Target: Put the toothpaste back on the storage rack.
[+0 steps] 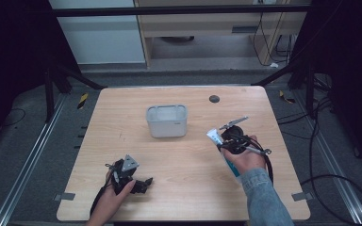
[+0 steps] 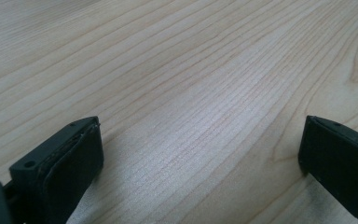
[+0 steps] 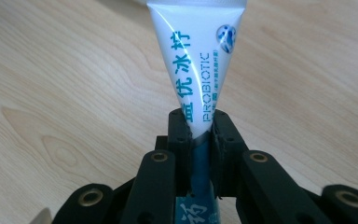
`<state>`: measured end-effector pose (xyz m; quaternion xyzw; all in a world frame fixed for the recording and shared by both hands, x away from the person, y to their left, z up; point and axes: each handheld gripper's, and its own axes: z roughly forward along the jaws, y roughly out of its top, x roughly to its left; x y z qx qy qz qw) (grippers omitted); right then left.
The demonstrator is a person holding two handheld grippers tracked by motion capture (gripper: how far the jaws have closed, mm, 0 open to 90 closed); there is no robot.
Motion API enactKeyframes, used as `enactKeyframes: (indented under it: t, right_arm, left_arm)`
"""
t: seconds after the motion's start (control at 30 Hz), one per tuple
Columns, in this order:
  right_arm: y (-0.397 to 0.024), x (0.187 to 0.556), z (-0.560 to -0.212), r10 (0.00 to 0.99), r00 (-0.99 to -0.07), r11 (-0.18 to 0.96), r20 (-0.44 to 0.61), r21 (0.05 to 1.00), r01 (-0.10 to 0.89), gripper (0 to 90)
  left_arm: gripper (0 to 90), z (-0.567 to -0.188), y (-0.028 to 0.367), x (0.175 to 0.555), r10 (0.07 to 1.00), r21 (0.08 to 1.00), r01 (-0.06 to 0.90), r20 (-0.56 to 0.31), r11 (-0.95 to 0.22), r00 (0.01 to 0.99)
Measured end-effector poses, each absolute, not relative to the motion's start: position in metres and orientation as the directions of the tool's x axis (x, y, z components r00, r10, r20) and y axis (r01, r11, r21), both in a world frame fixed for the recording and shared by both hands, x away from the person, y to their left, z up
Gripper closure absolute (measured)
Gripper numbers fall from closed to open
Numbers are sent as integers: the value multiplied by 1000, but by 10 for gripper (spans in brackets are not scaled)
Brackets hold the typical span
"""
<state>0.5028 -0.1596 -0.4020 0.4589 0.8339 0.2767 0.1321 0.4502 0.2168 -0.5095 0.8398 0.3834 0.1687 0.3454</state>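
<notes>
We see the right tongs (image 3: 199, 133) clamped on a white tube (image 3: 198, 60); the left tongs (image 2: 200, 158) gape over the desk (image 2: 191, 70).

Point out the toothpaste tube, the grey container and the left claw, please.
toothpaste tube (image 3: 200, 60): right gripper view, on the white printed body above the jaws.
grey container (image 1: 166, 127): high view, on its front wall.
left claw (image 2: 200, 158): left gripper view, midway between its two open jaws, over bare table.
</notes>
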Motion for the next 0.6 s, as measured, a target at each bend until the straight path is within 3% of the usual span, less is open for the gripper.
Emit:
enactKeyframes:
  t: [0.6]
  right_arm:
    - [-148,501,-374,864,-504,347,-18,745,569,801]
  left_arm:
    - [0,-510,217,450,760,710,527,18,-467,649]
